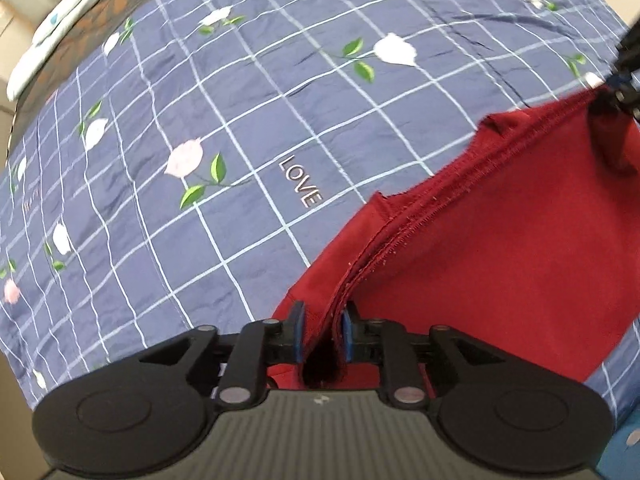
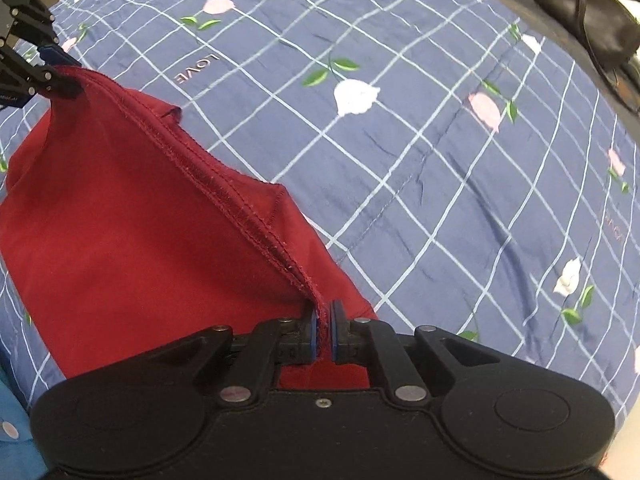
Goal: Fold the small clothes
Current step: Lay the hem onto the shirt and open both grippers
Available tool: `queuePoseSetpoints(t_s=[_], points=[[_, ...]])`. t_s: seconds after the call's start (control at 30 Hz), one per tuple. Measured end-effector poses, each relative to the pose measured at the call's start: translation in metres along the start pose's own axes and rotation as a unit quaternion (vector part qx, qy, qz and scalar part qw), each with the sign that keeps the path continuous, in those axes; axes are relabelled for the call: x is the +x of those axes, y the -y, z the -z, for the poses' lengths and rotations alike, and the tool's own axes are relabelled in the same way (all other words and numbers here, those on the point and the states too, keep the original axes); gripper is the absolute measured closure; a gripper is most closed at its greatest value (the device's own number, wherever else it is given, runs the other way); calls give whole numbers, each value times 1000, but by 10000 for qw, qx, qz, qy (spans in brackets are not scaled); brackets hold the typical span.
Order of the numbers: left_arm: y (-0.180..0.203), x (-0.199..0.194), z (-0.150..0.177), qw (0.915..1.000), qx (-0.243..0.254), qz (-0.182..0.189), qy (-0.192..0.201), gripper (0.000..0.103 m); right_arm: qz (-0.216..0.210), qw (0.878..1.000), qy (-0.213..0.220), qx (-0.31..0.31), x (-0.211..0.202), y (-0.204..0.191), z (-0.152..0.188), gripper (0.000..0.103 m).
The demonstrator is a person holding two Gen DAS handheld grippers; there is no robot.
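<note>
Two grippers hold one red garment [image 1: 500, 240] by its stitched hem, one at each end, so the edge runs taut between them above a blue checked bedsheet [image 1: 240, 120] printed with flowers and the word LOVE. The left gripper [image 1: 322, 334] has its blue pads nearly together, with bunched layers of the hem pinched between them. The right gripper [image 2: 325, 334] is closed tight on a thinner fold of the same hem. Below the hem, the cloth hangs down onto the sheet. A dark bag [image 2: 588, 16] lies at the bed's far edge.
</note>
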State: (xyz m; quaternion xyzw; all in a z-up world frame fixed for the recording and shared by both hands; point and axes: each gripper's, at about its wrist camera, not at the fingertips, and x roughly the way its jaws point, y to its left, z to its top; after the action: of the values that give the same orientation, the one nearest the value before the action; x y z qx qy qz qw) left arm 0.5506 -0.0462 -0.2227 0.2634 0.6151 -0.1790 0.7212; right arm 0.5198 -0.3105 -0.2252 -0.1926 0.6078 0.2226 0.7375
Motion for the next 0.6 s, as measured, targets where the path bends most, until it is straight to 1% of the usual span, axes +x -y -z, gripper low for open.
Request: queuePoseSetpoints(t_s=[0.03,0.07,0.1,0.13,0.2,0.23,0.27,0.3,0.33,0.37,0.4,0.47,0.6], points=[[-1,2,-1,10000,-69,-34,-9,74,-7,10000,-10,59,1,1,0,95],[-2,3,-1,9999,-127,-72,-11,67,-3,9999,-14,123,2,2,0,87],[-4,4,-1,9998,-190,-110,-11,56,31,9998,-16,203,3,3,0,79],[-5,3,0,9996,-257,-141,-12,50,48,9996,-16,272,4,6,0,76],[-8,3,1,9990,-403,-209,7,29,100,9990,-6,425,4,9,1,65],[-10,1,2,9985,-480,-246,24,26,129,9987,2,493,4,10,1,61],[-12,0,3,9981,-556,-275,36,21,181,9982,13,563,4,11,2,48],[-15,-1,5,9973,-672,-309,37,17,248,9977,27,627,3,13,3,32],[-16,-3,6,9964,-783,-334,52,16,345,9968,55,718,1,14,4,24],[-17,-5,8,9955,-883,-347,67,13,465,9954,101,828,-1,16,6,12],[-19,-8,11,9942,-1015,-353,83,11,592,9935,155,955,-3,19,8,6],[-21,-15,17,9912,-1270,-361,137,7,780,9884,234,1283,-7,27,13,3],[-21,-29,34,9854,-1662,-277,241,7,498,9743,523,2134,-22,46,25,2]])
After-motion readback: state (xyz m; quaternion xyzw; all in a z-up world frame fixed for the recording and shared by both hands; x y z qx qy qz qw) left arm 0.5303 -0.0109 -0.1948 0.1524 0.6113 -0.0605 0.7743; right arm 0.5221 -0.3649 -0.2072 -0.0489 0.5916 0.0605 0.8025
